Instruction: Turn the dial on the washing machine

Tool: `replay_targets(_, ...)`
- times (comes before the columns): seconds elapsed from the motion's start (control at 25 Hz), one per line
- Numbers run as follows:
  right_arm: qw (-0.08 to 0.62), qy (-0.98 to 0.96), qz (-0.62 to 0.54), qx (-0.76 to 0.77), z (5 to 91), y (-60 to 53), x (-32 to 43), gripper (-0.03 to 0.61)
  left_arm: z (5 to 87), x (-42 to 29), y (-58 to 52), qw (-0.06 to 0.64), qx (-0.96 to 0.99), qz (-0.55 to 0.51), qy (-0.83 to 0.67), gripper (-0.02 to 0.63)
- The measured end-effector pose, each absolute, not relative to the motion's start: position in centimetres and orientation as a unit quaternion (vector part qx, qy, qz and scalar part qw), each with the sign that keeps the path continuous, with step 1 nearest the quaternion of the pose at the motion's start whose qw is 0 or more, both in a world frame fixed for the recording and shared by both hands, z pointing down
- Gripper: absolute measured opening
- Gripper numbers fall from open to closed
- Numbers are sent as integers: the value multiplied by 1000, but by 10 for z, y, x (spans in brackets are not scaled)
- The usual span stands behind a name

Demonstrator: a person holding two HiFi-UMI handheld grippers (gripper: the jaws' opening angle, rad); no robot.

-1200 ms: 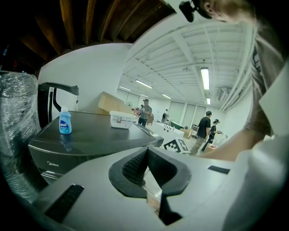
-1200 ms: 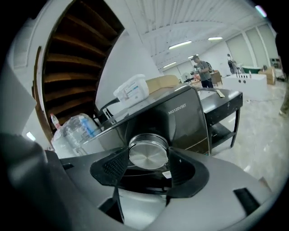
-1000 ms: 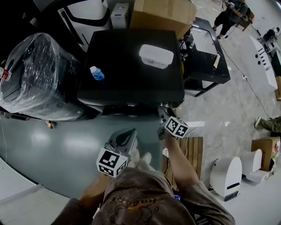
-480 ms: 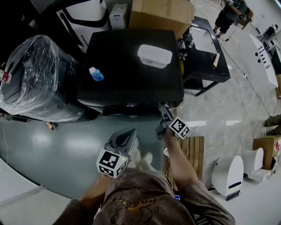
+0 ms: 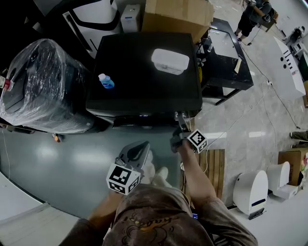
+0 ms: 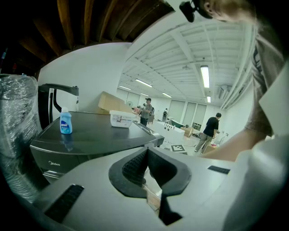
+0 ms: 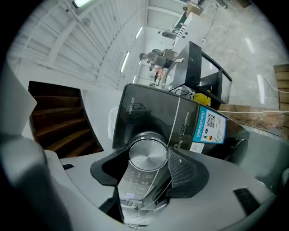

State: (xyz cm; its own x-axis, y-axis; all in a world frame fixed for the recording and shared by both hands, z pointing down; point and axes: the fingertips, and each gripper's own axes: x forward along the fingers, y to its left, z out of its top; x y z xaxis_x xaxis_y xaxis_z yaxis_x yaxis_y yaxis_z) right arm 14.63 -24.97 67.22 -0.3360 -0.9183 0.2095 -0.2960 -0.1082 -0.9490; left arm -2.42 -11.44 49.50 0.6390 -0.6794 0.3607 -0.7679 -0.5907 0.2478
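Washing machine [image 5: 144, 72]: black, front-loading, standing on a grey floor; its flat top carries two things.
- Blue bottle [image 5: 106, 80], upright near the left edge of the top; in the left gripper view it shows a white cap [image 6: 66, 122].
- White lidded container [image 5: 170, 61], towards the back right of the top, well apart from the bottle.

Dial [image 7: 148, 155]: round, brushed silver, on the machine's front panel at its right corner. From the head view only a small bright bit of it shows under the top's front edge [image 5: 178, 116].

Right claw [image 7: 148, 159]: reached out to the front panel [image 5: 179, 124], its jaws set round the dial, one dark pad on each side. The right-hand pad meets the dial's rim; the other side looks to be touching too, though the angle there is poor.

Left claw [image 5: 142, 146]: held low and back from the machine, near the person's body, over the floor. Its jaws are together, the pads meeting at the tips [image 6: 146, 155], with nothing between them.

Blue label [image 7: 208, 126]: stuck on the machine's front, beside the dial.

Plastic-wrapped appliance [image 5: 41, 86]: just beside the machine on its left.

Cardboard box [image 5: 178, 14]: behind the machine.

Wooden pallet [image 5: 211, 163]: on the floor by the person's right arm.
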Motion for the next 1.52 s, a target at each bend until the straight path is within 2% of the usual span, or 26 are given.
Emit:
replay_targets(0.72,381,496,-599,-500,682,-245,145,267,495,-25,-111,194,886,113,-406,0)
replay_targets(1.16,324,557,-562,-519,665,-239,146,269,493,-30,-110,193,888,108,-402,0)
replay_targets(1.52,258,661,-481,-515,582,-220,152,270,470,-19,-123,177,903,82,-382,0)
